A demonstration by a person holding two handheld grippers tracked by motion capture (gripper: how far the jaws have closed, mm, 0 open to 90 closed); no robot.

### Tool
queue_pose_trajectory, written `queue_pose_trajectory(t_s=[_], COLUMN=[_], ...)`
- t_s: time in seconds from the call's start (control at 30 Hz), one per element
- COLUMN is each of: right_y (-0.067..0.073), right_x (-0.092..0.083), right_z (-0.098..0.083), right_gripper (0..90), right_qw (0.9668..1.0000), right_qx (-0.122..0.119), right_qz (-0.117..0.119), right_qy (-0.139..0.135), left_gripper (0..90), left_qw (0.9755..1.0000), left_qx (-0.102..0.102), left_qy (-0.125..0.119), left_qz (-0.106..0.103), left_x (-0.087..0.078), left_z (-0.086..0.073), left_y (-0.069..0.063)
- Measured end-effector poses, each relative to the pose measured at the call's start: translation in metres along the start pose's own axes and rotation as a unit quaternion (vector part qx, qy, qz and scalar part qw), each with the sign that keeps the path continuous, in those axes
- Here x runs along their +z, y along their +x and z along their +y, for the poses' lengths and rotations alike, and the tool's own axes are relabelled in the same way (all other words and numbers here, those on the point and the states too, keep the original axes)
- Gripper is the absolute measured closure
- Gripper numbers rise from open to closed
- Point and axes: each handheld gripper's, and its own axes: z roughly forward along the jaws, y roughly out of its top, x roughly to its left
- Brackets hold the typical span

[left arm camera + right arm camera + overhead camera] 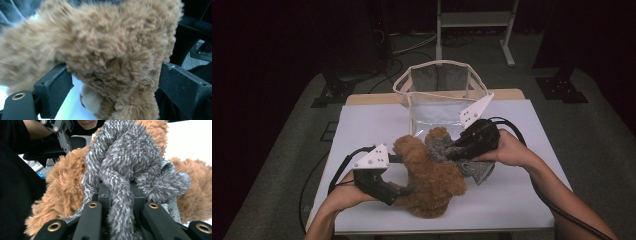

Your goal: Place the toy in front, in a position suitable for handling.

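Two soft toys lay pressed together mid-bench [362,125], in front of a clear bag [439,92] that stood open and looked empty. The left gripper [404,189] stood spread around the brown bear [432,182], jaws on either side of its fur and not yet clamped. The right gripper [453,152] was clenched on the grey toy [130,167], a strand of it pinched between the jaws. The step looked like bagging the toys; next, probably, the grey toy had to be lifted clear of the bear and carried over the bag's rim.
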Motion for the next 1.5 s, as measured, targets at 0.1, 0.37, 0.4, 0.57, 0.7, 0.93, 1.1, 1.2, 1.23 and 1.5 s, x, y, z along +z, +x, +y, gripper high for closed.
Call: queue_pose_trajectory(t_s=[0.1, 0.37, 0.4, 0.57, 0.7, 0.93, 1.1, 1.2, 1.23, 1.5], right_y=[0.001, 0.008, 0.008, 0.003, 0.0, -0.001, -0.002, -0.004, -0.003, -0.004], right_x=[0.0, 0.001, 0.0, -0.009, -0.014, -0.015, -0.023, -0.023, -0.021, -0.012], right_z=[0.0, 0.007, 0.007, 0.004, 0.007, 0.004, -0.008, -0.007, -0.006, -0.004], right_gripper=[75.8, 75.6, 75.7, 75.9, 75.9, 75.9, 75.8, 75.7, 75.7, 75.8], right_qw=[1.0, 0.9997, 0.9997, 0.9981, 0.9966, 0.997, 0.9971, 0.997, 0.9972, 0.9968], right_qx=[-0.002, -0.011, -0.01, 0.002, 0.001, 0.005, 0.015, 0.021, 0.019, 0.021], right_qz=[-0.001, 0.008, 0.007, -0.001, -0.013, -0.032, -0.042, -0.048, -0.05, -0.048], right_qy=[-0.003, -0.018, -0.023, -0.062, -0.081, -0.07, -0.062, -0.057, -0.052, -0.06], left_gripper=[10.9, 19.2, 22.8, 36.7, 41.9, 45.6, 49.1, 46.5, 42.8, 13.8], left_qw=[0.9998, 0.9996, 0.9997, 0.9994, 0.9985, 0.9983, 0.9985, 0.9986, 0.9988, 0.9998], left_qx=[-0.011, -0.004, 0.002, 0.028, 0.051, 0.058, 0.034, 0.04, 0.037, -0.004], left_qy=[0.01, -0.017, -0.017, -0.022, -0.018, -0.008, -0.037, -0.031, -0.024, -0.009], left_qz=[-0.016, -0.02, -0.016, -0.001, 0.006, -0.009, -0.022, -0.018, -0.019, -0.018], left_x=[0.009, 0.023, 0.023, 0.024, 0.025, 0.029, 0.032, 0.034, 0.036, 0.043], left_z=[-0.001, 0.015, 0.019, 0.032, 0.043, 0.04, 0.027, 0.029, 0.03, 0.03], left_y=[-0.001, 0.007, 0.008, 0.018, 0.027, 0.032, 0.025, 0.023, 0.021, 0.023])
